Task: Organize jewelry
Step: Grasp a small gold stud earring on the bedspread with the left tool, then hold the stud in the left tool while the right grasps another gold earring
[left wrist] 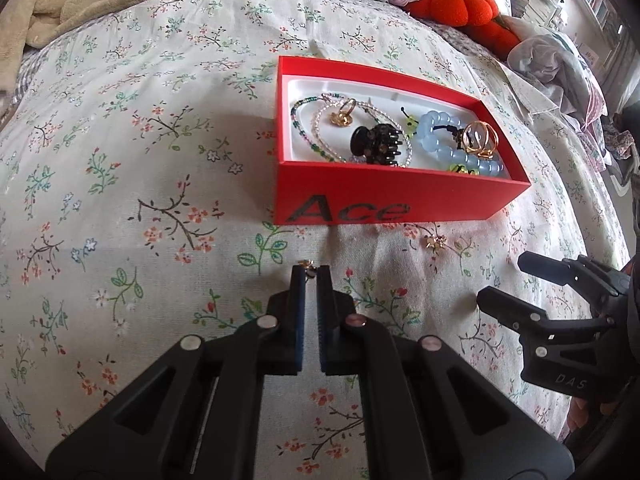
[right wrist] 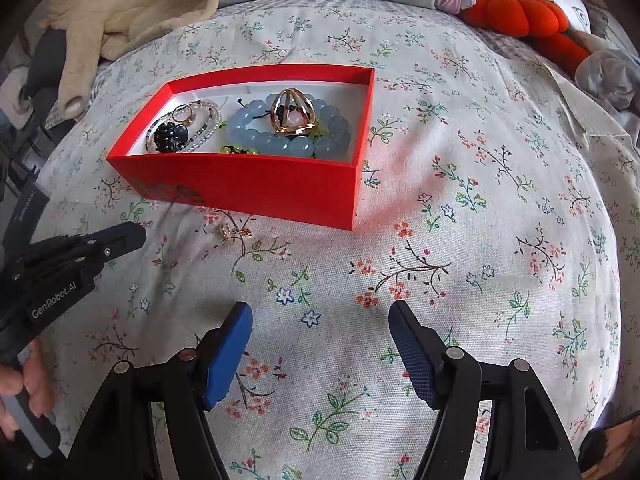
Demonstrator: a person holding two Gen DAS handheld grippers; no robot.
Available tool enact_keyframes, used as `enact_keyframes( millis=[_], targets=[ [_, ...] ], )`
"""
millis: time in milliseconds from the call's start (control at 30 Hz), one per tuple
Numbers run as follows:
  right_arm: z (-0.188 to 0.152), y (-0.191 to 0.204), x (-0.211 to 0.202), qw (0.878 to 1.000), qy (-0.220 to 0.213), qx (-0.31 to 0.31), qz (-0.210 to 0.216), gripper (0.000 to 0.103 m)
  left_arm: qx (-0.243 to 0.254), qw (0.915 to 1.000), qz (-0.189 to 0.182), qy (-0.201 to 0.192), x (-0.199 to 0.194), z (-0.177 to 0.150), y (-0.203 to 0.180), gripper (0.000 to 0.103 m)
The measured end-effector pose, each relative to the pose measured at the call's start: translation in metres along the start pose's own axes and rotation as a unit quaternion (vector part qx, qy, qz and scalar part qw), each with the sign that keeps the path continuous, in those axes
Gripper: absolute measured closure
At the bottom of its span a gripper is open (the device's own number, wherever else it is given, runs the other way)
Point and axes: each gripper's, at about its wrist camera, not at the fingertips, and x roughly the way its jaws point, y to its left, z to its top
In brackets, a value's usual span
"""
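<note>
A red box (left wrist: 360, 196) marked "Ace" lies on the floral bedsheet; it also shows in the right wrist view (right wrist: 256, 188). It holds a blue bead bracelet (left wrist: 448, 148), a black claw clip (left wrist: 376, 142), gold rings (left wrist: 478, 138) and bead strands. My left gripper (left wrist: 311, 270) is shut on a small gold earring (left wrist: 307, 265) at its fingertips, in front of the box. A second gold earring (left wrist: 435, 242) lies on the sheet by the box front, also in the right wrist view (right wrist: 230, 232). My right gripper (right wrist: 320, 312) is open and empty above the sheet.
A beige blanket (right wrist: 132, 8) lies at the back left. An orange plush (right wrist: 516, 12) and crumpled clothes (left wrist: 560, 64) lie at the back right. Pillows line the far edge of the bed.
</note>
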Motion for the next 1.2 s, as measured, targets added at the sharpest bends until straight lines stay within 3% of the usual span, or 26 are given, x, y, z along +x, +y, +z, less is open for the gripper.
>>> enact_keyframes(
  millis=[200, 567, 833, 1200],
  targets=[
    [0.001, 0.025, 0.009, 1.0, 0.005, -0.004, 0.01, 0.031, -0.002, 1.0, 0.001, 0.001, -0.013, -0.004, 0.01, 0.097],
    [0.019, 0.045, 0.023, 0.999, -0.038, -0.013, 0.014, 0.032, -0.008, 0.9999, -0.013, 0.006, -0.015, -0.002, 0.028, 0.097],
    [0.027, 0.058, 0.026, 0.999, -0.046, -0.021, 0.001, 0.051, -0.008, 0.9997, -0.024, 0.007, -0.012, 0.003, 0.025, 0.097],
    [0.026, 0.054, 0.022, 0.999, -0.047, -0.02, 0.018, 0.081, -0.011, 0.9998, -0.016, 0.008, -0.013, 0.0, 0.027, 0.097]
  ],
)
